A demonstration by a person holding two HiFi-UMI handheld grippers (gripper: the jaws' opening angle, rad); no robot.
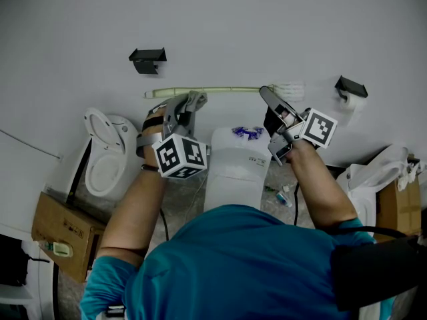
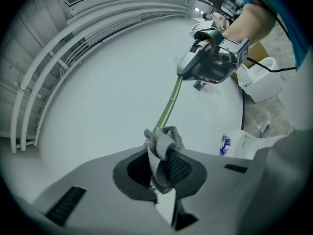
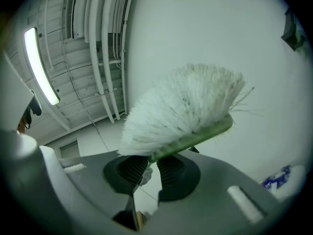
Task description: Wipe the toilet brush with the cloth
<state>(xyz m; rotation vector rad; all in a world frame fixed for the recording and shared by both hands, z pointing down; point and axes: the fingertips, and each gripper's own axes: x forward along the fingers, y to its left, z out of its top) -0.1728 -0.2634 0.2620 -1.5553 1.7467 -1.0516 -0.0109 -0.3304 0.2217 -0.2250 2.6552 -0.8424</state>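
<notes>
The toilet brush is held level in front of the white wall, with its pale green handle [image 1: 220,90] and white bristles [image 1: 291,87]. My right gripper [image 1: 272,101] is shut on the brush just below the head. In the right gripper view the bristles [image 3: 186,106] and their green back [image 3: 205,135] rise above the closed right gripper [image 3: 149,161]. My left gripper [image 1: 193,101] is shut on a grey mesh cloth [image 2: 164,143] bunched round the handle [image 2: 170,104]. The handle runs from the cloth to the right gripper [image 2: 191,71]. The handle's free end [image 1: 150,94] sticks out left of the left gripper.
An open toilet [image 1: 107,159] stands at the left and a white cistern [image 1: 233,172] below the brush, with a blue packet [image 1: 248,132] on it. A cardboard box [image 1: 67,232] lies at lower left. Black brackets [image 1: 148,59] and a paper holder [image 1: 351,89] hang on the wall.
</notes>
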